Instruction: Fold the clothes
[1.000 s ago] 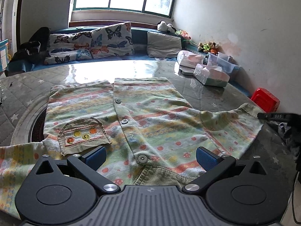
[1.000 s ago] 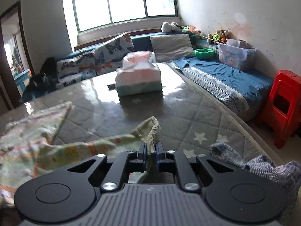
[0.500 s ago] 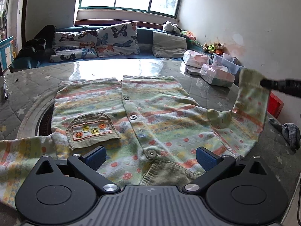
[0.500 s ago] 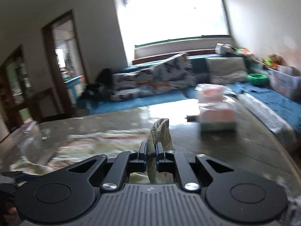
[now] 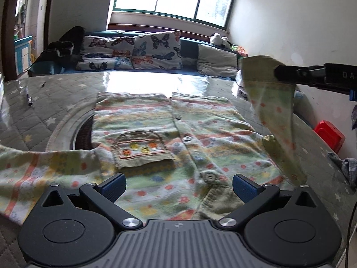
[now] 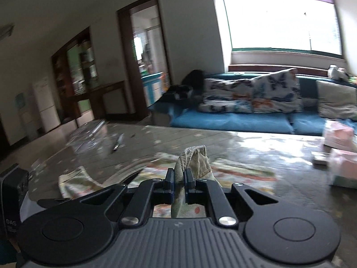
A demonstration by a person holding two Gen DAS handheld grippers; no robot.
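While the right gripper [image 6: 179,179] pinches the sleeve cuff [image 6: 196,156] in closed jaws, aloft at 2 o'clock, the shirt [image 5: 178,143] lies flat on the worktop [image 5: 40,120], long axis 6-to-12. Fold likely runs toward 9. Left gripper [image 5: 178,185] hangs wide open, empty, at the collar.

The left gripper [image 5: 178,186] hovers low with its blue-padded jaws spread wide, holding nothing. The right gripper [image 6: 179,179], at two o'clock in the left wrist view, is raised, its jaws clamped on the sleeve cuff [image 6: 195,156].
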